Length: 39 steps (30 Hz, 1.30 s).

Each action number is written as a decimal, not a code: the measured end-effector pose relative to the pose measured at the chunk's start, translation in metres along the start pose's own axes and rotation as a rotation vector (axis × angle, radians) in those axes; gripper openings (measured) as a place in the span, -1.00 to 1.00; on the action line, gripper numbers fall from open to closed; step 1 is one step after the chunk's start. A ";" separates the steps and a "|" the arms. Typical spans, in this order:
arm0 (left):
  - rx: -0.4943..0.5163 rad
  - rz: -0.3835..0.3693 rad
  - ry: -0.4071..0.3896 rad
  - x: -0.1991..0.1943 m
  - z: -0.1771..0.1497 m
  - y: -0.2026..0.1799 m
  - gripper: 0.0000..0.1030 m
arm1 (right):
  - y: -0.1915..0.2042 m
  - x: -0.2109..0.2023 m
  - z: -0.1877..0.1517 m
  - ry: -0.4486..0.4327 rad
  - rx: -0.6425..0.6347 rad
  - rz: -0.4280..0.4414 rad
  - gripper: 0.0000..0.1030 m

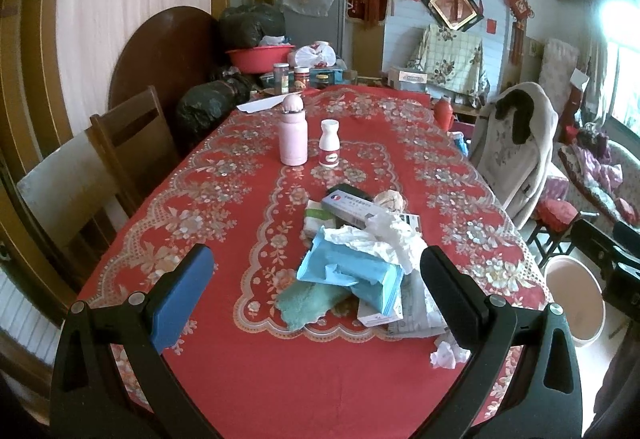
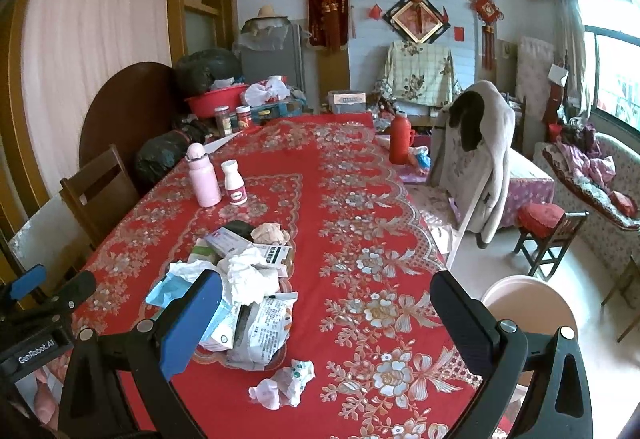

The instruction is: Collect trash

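Note:
A pile of trash lies on the red tablecloth (image 1: 224, 379): a torn blue tissue pack (image 1: 352, 275), crumpled white tissue (image 1: 380, 239), a green cloth (image 1: 308, 303) and small medicine boxes (image 1: 352, 207). My left gripper (image 1: 318, 299) hovers open just before the pile, holding nothing. A crumpled wrapper (image 2: 284, 385) lies alone near the table's front edge, below and between the fingers of my open, empty right gripper (image 2: 328, 319). The same pile (image 2: 244, 279) sits by the right gripper's blue pad (image 2: 192, 323). A pink bin (image 2: 532, 303) stands on the floor beside the table, at the right.
A pink bottle (image 1: 293, 135) and a white bottle (image 1: 329, 143) stand mid-table beyond the pile. A red thermos (image 2: 401, 138) is at the far right edge. A coat-draped chair (image 2: 472, 167) stands right of the table and a wooden chair (image 1: 132, 143) left.

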<state>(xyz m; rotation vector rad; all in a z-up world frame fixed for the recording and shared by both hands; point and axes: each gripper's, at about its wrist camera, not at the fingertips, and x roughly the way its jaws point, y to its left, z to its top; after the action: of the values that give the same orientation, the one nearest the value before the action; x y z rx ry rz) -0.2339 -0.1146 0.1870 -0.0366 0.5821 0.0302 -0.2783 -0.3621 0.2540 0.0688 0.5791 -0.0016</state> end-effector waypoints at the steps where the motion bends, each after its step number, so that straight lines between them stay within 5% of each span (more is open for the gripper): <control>1: 0.001 0.001 0.000 -0.001 -0.001 0.000 1.00 | 0.000 0.000 0.000 -0.001 0.000 -0.001 1.00; 39: -0.022 0.016 -0.008 -0.007 0.001 0.015 1.00 | 0.021 -0.004 0.008 -0.015 -0.030 0.004 1.00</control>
<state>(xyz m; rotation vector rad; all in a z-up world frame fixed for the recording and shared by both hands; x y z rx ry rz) -0.2397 -0.0999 0.1910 -0.0536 0.5739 0.0527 -0.2774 -0.3421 0.2641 0.0410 0.5643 0.0105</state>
